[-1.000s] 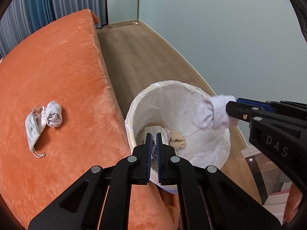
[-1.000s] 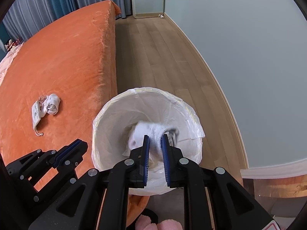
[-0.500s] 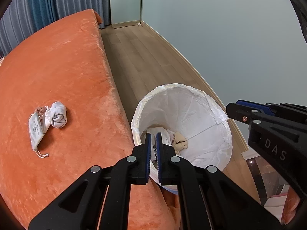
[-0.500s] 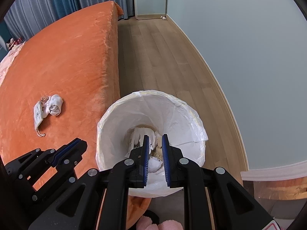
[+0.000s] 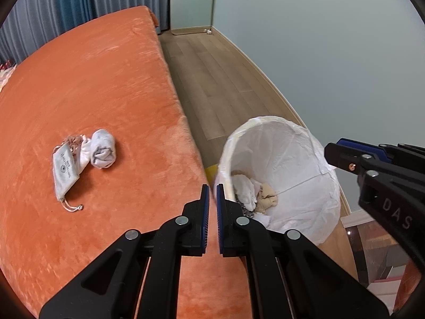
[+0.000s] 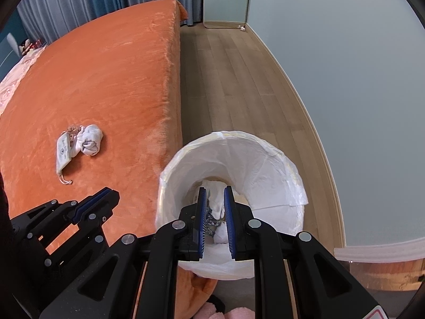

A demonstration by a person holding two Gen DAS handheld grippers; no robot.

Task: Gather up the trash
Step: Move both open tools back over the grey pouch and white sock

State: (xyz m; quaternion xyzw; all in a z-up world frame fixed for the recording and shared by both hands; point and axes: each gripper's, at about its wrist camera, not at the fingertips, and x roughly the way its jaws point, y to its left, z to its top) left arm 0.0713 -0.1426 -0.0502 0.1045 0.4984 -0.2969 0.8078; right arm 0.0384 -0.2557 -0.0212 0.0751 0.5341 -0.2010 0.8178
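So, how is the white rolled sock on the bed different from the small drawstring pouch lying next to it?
The rolled sock is a rounded, bunched bundle, while the drawstring pouch lies flat and oblong. The sock is plain white with greyish folds; the pouch is off-white with small printed text. The pouch has a cord trailing from one end; the sock has none. Both are pale fabric items that lie touching each other on the orange bed cover, outside the lined trash bin.

"DAS" in raised letters on the right gripper (image 5: 332, 154) body, left wrist view. Pouch (image 5: 65, 171) on the bed has print, too small to read.
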